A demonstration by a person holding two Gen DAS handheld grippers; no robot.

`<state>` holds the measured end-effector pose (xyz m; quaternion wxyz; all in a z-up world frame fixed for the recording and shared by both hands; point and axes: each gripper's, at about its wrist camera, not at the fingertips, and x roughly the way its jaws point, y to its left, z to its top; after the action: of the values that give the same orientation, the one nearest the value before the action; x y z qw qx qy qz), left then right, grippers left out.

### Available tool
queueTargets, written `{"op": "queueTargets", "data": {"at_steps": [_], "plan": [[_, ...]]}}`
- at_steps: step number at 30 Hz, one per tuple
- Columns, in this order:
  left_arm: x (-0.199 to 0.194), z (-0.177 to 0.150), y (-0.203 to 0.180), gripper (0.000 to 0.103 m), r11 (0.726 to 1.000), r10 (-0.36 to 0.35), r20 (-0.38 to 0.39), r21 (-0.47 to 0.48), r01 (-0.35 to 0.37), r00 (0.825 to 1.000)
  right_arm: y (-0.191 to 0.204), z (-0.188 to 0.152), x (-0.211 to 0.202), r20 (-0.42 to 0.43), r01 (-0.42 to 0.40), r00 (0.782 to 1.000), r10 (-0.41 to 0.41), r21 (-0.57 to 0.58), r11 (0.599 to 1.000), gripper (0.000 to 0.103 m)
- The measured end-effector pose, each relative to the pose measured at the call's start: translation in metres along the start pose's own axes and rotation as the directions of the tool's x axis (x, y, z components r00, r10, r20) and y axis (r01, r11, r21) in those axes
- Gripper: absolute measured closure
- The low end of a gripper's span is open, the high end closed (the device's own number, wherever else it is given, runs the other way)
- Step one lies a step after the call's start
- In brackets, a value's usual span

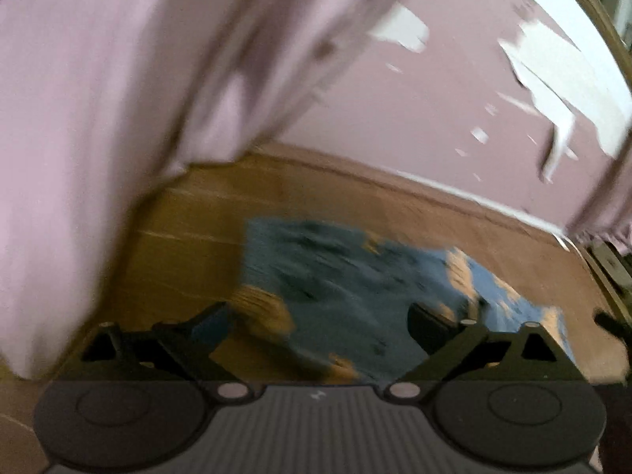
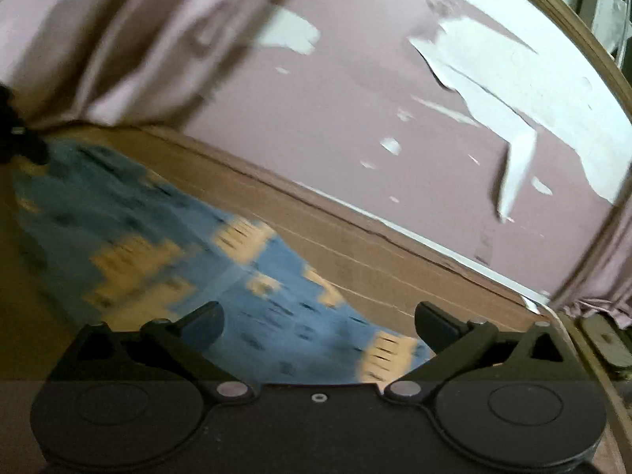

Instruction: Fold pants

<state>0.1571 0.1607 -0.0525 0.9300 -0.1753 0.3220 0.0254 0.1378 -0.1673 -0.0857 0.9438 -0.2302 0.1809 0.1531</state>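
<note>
The pants are blue with tan patches and lie flat on a brown wooden surface; both views are motion-blurred. My left gripper is open, its fingers spread over the near edge of the pants and holding nothing. My right gripper is open and empty above the right end of the pants. A dark shape at the far left edge of the right wrist view may be the other gripper.
A pink curtain hangs at the left and another at the right. A pink wall with peeling white patches stands behind the surface. A wooden frame edge runs along the upper right.
</note>
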Motion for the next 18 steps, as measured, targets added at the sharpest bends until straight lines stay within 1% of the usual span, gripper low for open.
{"op": "queueTargets", "data": {"at_steps": [1, 3, 4, 6, 7, 8, 9, 10, 11, 12, 13, 14, 16, 18], "plan": [[0.000, 0.001, 0.006, 0.004, 1.000, 0.016, 0.008, -0.014, -0.016, 1.000, 0.006, -0.001, 0.001, -0.005, -0.016, 1.000, 0.016, -0.004, 1.000, 0.001], [0.005, 0.002, 0.016, 0.004, 0.998, 0.029, -0.008, -0.049, -0.029, 1.000, 0.013, -0.005, 0.008, -0.033, -0.037, 0.999, 0.037, 0.003, 0.999, 0.001], [0.009, 0.002, 0.021, 0.007, 0.997, 0.028, -0.015, -0.075, -0.029, 0.999, 0.017, -0.006, 0.007, -0.045, -0.049, 0.998, 0.050, 0.022, 0.999, 0.001], [0.015, 0.003, 0.030, 0.011, 0.993, 0.013, -0.008, -0.118, -0.013, 1.000, 0.019, -0.012, 0.003, -0.032, -0.084, 0.996, 0.087, 0.088, 0.993, 0.001], [0.019, 0.004, 0.033, 0.015, 0.991, 0.009, -0.008, -0.130, -0.010, 1.000, 0.016, -0.013, 0.003, -0.025, -0.100, 0.994, 0.103, 0.120, 0.988, 0.001], [0.022, 0.002, 0.035, 0.023, 0.991, 0.012, -0.015, -0.135, -0.014, 1.000, 0.015, -0.014, 0.003, -0.025, -0.105, 0.994, 0.109, 0.140, 0.985, 0.001], [0.029, 0.002, 0.035, 0.028, 0.991, 0.015, -0.025, -0.136, -0.018, 1.000, 0.016, -0.015, 0.004, -0.028, -0.103, 0.994, 0.108, 0.151, 0.983, 0.001], [0.033, 0.004, 0.035, 0.042, 0.991, 0.014, -0.032, -0.133, -0.018, 0.999, 0.016, -0.016, 0.004, -0.030, -0.099, 0.994, 0.105, 0.153, 0.983, 0.001], [0.038, 0.006, 0.034, 0.061, 0.993, 0.022, -0.040, -0.119, -0.027, 0.999, 0.017, -0.016, 0.005, -0.032, -0.095, 0.994, 0.101, 0.151, 0.984, 0.001], [0.039, 0.008, 0.032, 0.069, 0.994, 0.038, -0.050, -0.100, -0.042, 0.998, 0.019, -0.016, 0.005, -0.034, -0.093, 0.995, 0.099, 0.149, 0.984, 0.001], [0.042, 0.011, 0.029, 0.075, 0.994, 0.065, -0.057, -0.079, -0.069, 0.996, 0.019, -0.016, 0.005, -0.034, -0.093, 0.994, 0.099, 0.149, 0.984, 0.001], [0.042, 0.012, 0.025, 0.078, 0.994, 0.082, -0.052, -0.063, -0.085, 0.995, 0.020, -0.017, 0.005, -0.034, -0.094, 0.994, 0.101, 0.149, 0.984, 0.001], [0.040, 0.013, 0.013, 0.079, 0.994, 0.109, -0.024, -0.011, -0.109, 0.994, 0.022, -0.018, 0.005, -0.041, -0.100, 0.993, 0.107, 0.149, 0.984, 0.001], [0.033, 0.010, -0.006, 0.079, 0.984, 0.131, 0.036, 0.114, -0.134, 0.991, 0.022, -0.019, 0.004, -0.043, -0.100, 0.993, 0.108, 0.154, 0.983, 0.001]]}}
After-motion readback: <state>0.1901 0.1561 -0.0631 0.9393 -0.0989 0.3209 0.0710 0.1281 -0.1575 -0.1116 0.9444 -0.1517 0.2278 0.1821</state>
